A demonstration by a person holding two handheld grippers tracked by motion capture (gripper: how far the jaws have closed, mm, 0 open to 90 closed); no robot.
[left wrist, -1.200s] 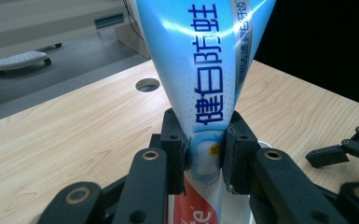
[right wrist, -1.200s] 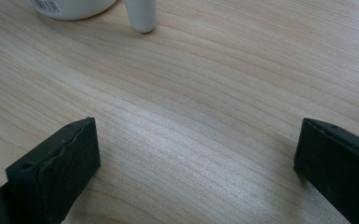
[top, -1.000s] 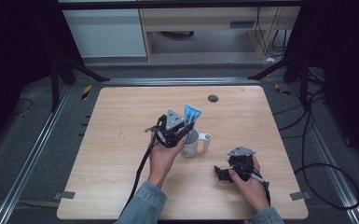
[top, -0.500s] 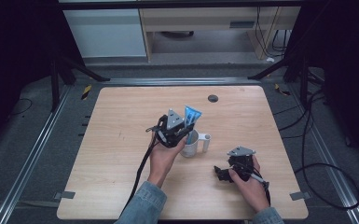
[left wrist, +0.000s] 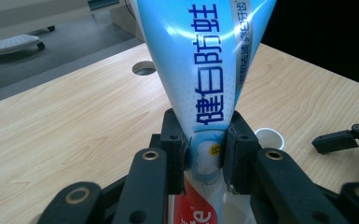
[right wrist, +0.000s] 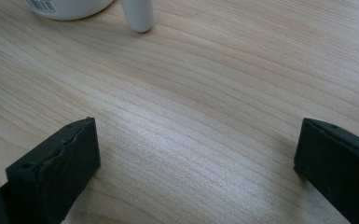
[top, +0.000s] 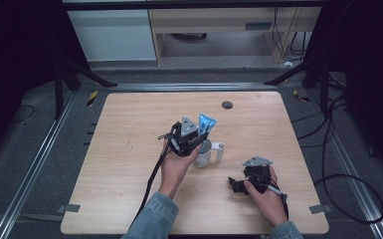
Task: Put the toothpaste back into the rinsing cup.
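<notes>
My left gripper (top: 197,138) (left wrist: 205,150) is shut on a blue and white toothpaste tube (top: 206,122) (left wrist: 205,70), pinching it near its lower end. The tube stands upright with its flat end up, directly over a white mug (top: 203,155) (right wrist: 67,6) near the table's middle. The mug's handle (top: 220,151) (right wrist: 137,14) points right. My right gripper (top: 236,184) (right wrist: 196,158) rests low on the wood to the right of the mug. Its jaws are open with only bare table between them; it also appears at the right edge of the left gripper view (left wrist: 349,135).
The wooden table (top: 129,149) has a round cable hole (top: 227,104) (left wrist: 144,67) toward its far edge. Dark floor, metal rails and a cabinet lie beyond the far edge. Cables trail off the front and right.
</notes>
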